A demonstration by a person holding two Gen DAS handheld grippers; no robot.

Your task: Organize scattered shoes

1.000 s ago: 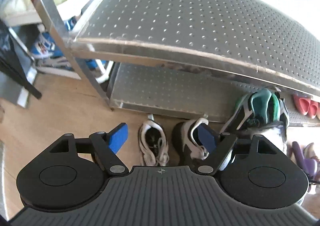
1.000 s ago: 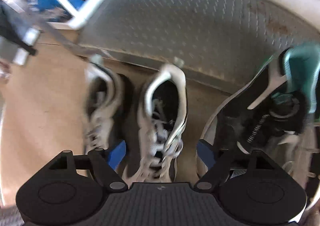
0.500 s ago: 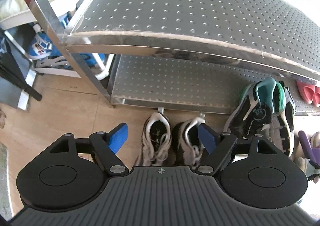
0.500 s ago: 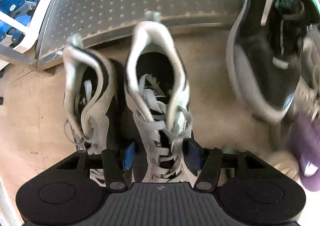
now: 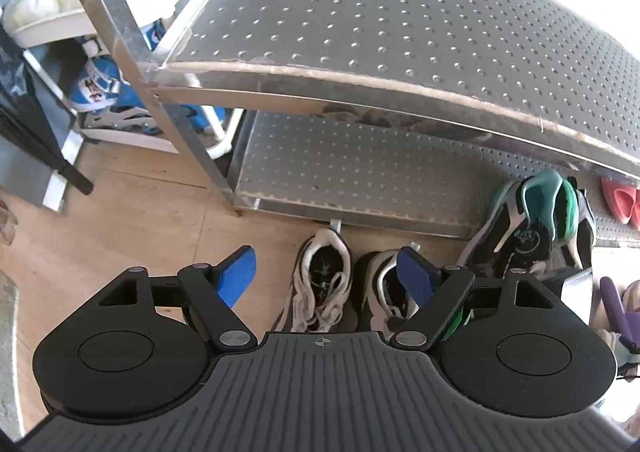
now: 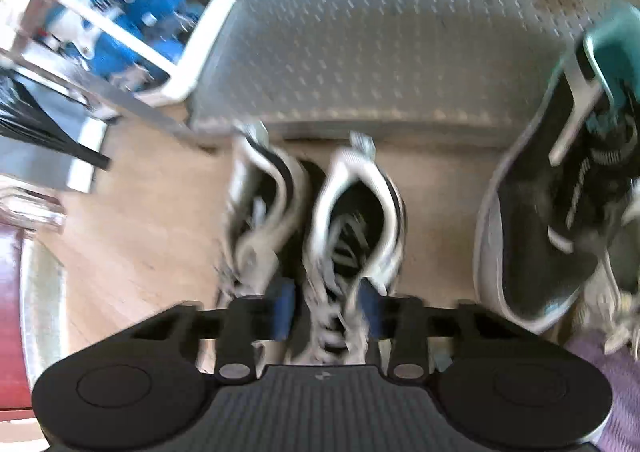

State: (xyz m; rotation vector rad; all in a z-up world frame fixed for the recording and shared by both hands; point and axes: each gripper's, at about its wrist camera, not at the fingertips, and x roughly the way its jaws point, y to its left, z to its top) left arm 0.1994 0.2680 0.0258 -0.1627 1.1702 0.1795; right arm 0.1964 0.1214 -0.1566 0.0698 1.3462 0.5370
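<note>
1. Left wrist view: my left hand-held gripper point(image 5: 326, 272) hangs wide open over the wooden floor point(image 5: 132, 219) with nothing between its blue pads. Below it, two white-and-black sneakers sit side by side in front of the metal shoe rack point(image 5: 360, 179): the left sneaker point(image 5: 322, 284) and the right sneaker point(image 5: 380, 288). A black-and-teal shoe point(image 5: 532, 223) leans against the lower shelf, further right.
2. Right wrist view (blurred): my right hand-held gripper point(image 6: 326, 306) is closing on the right sneaker point(image 6: 352, 219), its pads at either side of the laced front. The left sneaker point(image 6: 260, 211) lies just beside it.
</note>
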